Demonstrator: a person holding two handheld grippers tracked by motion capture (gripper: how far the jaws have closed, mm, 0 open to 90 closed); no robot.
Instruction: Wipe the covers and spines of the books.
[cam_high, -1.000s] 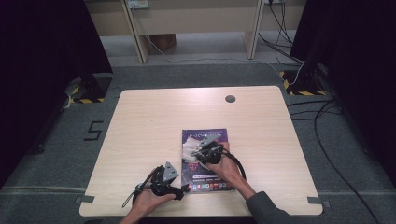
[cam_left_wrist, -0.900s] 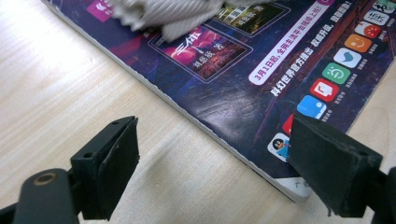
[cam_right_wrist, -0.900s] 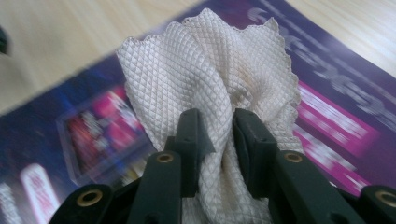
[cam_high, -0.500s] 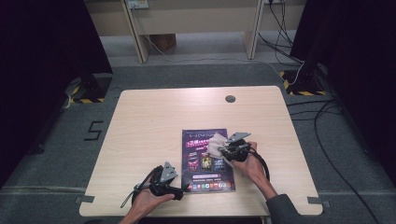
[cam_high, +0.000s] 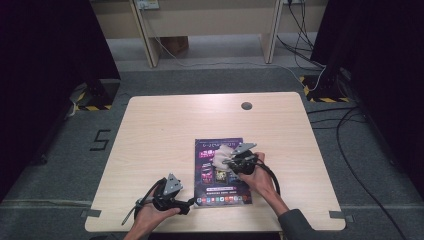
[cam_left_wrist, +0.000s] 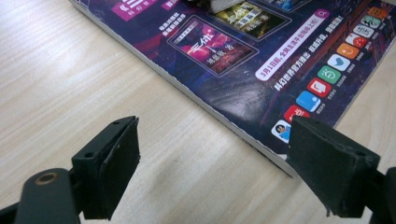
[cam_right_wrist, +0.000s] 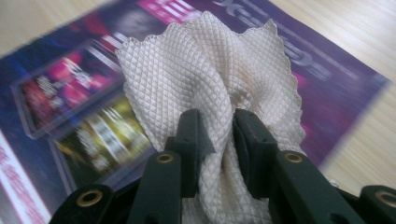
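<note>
- The work in hand looks like wiping the cover of the magazine (cam_high: 223, 172) with the cloth (cam_high: 220, 159), which the right tongs (cam_high: 229, 161) carry across it.
- To do this well, I would keep the cloth bunched low and flat against the glossy cover, drag it in even strokes from edge to edge, and press lightly enough that the magazine does not slide on the worktop (cam_high: 165, 125).
- The left tongs (cam_high: 189, 204) could steady the magazine at its near left corner if it begins to creep; they sit just beside that corner.
- The right tongs are clamped on the cloth: in the right gripper view the two black jaws pinch a gathered fold of the cream, diamond-patterned cloth (cam_right_wrist: 210, 79), and the loose part fans out beyond the tips over the purple cover (cam_right_wrist: 60, 107).
- The left tongs (cam_left_wrist: 215, 154) stand wide apart with nothing between them; in the left gripper view bare wood lies between the jaws, and the magazine's near edge (cam_left_wrist: 243, 74) runs just past them, touching or nearly touching the right-hand jaw.
- The magazine lies flat on the near middle of the worktop, slightly to the right, with the cloth over its far half, right of its middle.
- The two tongs are apart, one at the near left corner of the magazine and the other over its far part.
</note>
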